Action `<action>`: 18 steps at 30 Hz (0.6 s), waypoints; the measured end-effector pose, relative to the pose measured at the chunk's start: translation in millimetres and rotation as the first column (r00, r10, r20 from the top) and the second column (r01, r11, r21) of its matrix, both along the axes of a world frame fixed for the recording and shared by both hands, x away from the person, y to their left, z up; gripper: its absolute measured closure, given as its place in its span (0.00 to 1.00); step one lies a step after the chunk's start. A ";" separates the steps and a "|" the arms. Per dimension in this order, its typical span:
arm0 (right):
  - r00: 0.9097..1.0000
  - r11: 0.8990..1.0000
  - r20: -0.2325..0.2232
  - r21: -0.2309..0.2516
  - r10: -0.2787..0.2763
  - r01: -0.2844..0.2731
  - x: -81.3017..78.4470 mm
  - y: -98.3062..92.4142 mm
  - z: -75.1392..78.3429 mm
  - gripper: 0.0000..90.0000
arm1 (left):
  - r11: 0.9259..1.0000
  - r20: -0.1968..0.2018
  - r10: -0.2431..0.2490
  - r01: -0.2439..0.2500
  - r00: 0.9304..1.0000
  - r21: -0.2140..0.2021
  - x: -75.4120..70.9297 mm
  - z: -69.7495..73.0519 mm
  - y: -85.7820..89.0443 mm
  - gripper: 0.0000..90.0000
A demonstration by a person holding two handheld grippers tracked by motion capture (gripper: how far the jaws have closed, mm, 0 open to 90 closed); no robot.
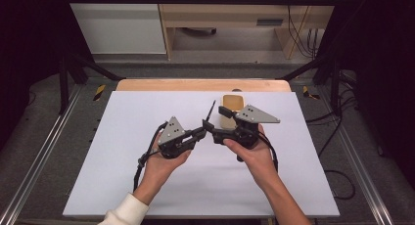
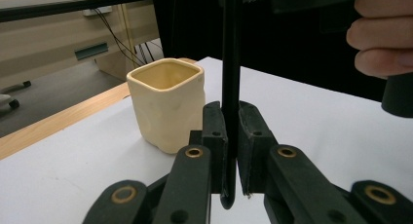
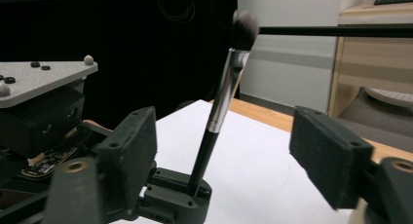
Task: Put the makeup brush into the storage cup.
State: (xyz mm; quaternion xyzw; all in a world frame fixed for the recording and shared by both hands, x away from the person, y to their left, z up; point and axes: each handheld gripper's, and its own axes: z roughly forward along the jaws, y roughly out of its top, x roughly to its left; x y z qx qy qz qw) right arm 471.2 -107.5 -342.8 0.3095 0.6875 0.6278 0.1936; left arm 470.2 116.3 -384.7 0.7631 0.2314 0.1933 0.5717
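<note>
the table [image 1: 147,186] wears a white sheet, with a bare wooden strip showing along its far edge. two forearms come in from the near side, and the hands meet above the middle of the sheet, each with a black gripper, the two tools almost nose to nose.

the cup [image 1: 232,110] stands upright on the sheet at the far side, just behind the right gripper [image 1: 219,133]; it is cream, squarish and open-topped, and in the left gripper view it sits a little beyond the jaws, to their left.

the left gripper [image 1: 200,132] is clenched on the brush [image 1: 210,112]: its two pads pinch the thin black handle close to its lower end, so the brush stands nearly upright, leaning slightly away, bristles at the top. in the right gripper view you see the silver ferrule and the dark, soft tuft up high, with the handle rising out of the other tool's jaws.

the right gripper's jaws stand apart, one on each side of the brush handle and clear of it; nothing is pressed between them. the brush is well off the sheet, held in the air between the two hands, near the cup but not touching it.
</note>
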 end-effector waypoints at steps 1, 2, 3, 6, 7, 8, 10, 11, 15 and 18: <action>1.000 1.000 -0.004 0.001 0.006 -0.006 0.3 1.1 -0.9 0.35 | 1.000 -0.002 -0.001 0.001 1.000 -0.002 -0.2 -0.2 -0.2 0.93; 1.000 1.000 -0.007 0.001 0.009 -0.009 0.6 2.2 -2.0 0.38 | 1.000 -0.002 -0.002 0.002 1.000 -0.002 -0.3 -0.3 -0.1 0.93; 1.000 1.000 -0.009 0.002 0.013 -0.013 0.7 2.8 -2.6 0.40 | 1.000 -0.003 -0.002 0.002 1.000 -0.003 -0.4 -0.5 0.0 0.93; 0.999 0.999 -0.018 0.015 0.030 -0.030 1.2 5.0 -4.9 0.46 | 1.000 -0.003 -0.003 0.003 1.000 -0.005 -0.5 -0.7 0.3 0.93; 0.999 0.999 -0.018 0.015 0.033 -0.033 1.4 5.3 -5.5 0.48 | 1.000 -0.004 -0.005 0.004 1.000 -0.009 -0.5 -0.7 0.4 0.93; 0.999 0.999 -0.021 0.018 0.037 -0.037 1.4 5.8 -6.0 0.50 | 1.000 -0.004 -0.004 0.004 1.000 -0.012 -0.7 -0.7 0.5 0.93; 0.999 0.999 -0.022 0.025 0.041 -0.041 1.9 6.5 -7.3 0.54 | 1.000 -0.004 -0.006 0.006 1.000 -0.013 -0.9 -0.8 0.5 0.93; 0.999 0.999 -0.025 0.030 0.044 -0.043 2.2 6.8 -7.8 0.56 | 1.000 -0.004 -0.006 0.006 1.000 -0.014 -1.1 -0.9 0.4 0.93; 0.997 0.997 -0.033 0.054 0.063 -0.061 3.1 7.4 -9.7 0.66 | 1.000 -0.004 -0.009 0.009 1.000 -0.014 -1.4 -1.7 -0.1 0.93; 0.997 0.996 -0.041 0.065 0.071 -0.068 3.3 7.6 -10.9 0.70 | 1.000 -0.003 -0.011 0.011 1.000 -0.012 -1.6 -2.2 -0.5 0.93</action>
